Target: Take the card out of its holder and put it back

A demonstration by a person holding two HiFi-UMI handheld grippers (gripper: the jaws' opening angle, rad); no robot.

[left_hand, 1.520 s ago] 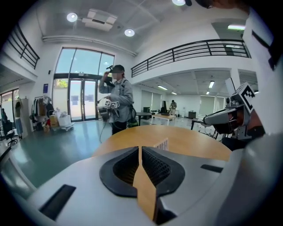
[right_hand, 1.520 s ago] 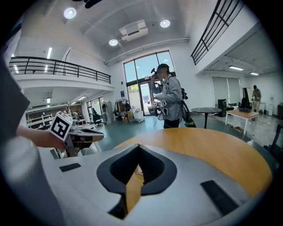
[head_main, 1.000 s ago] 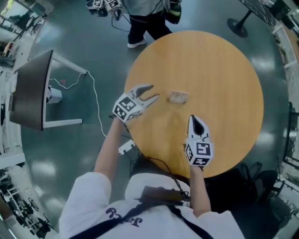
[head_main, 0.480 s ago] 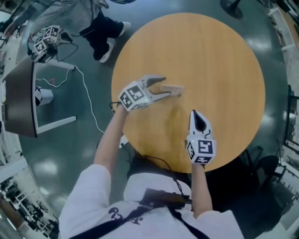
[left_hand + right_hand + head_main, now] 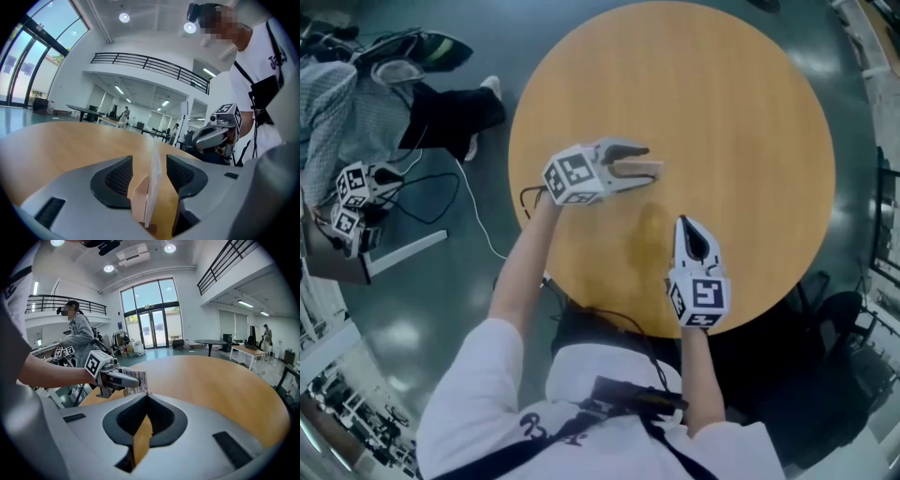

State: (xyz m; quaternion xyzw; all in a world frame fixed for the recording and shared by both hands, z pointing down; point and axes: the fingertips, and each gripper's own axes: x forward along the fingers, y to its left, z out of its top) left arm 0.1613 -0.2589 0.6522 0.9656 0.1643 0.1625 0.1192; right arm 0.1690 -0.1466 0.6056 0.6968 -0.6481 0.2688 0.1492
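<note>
A white card [image 5: 153, 180] stands on edge in a small wooden holder [image 5: 138, 200] on the round table [image 5: 750, 112]. My left gripper [image 5: 149, 162] straddles the card. Its jaws have just been closing a little, and a gap still shows between each pad and the card. In the head view the left gripper [image 5: 639, 165] reaches in from the left over the holder [image 5: 652, 170]. My right gripper [image 5: 682, 223] hovers nearer the table's front edge, its tips together and nothing held. The right gripper view shows those joined tips [image 5: 146, 397] and, beyond them, the barcode-printed card [image 5: 139, 378].
Another person in grey [image 5: 347, 103] is beside the table at the upper left, with spare marker-cube grippers [image 5: 352, 202] nearby. A white cable [image 5: 478, 220] trails over the dark floor. A dark chair or bag [image 5: 830, 337] sits off the table's lower right.
My left gripper has swung right, from short of the holder to straddling the card, and its jaws stand wider. The right gripper has sunk slightly. The head view has shifted.
</note>
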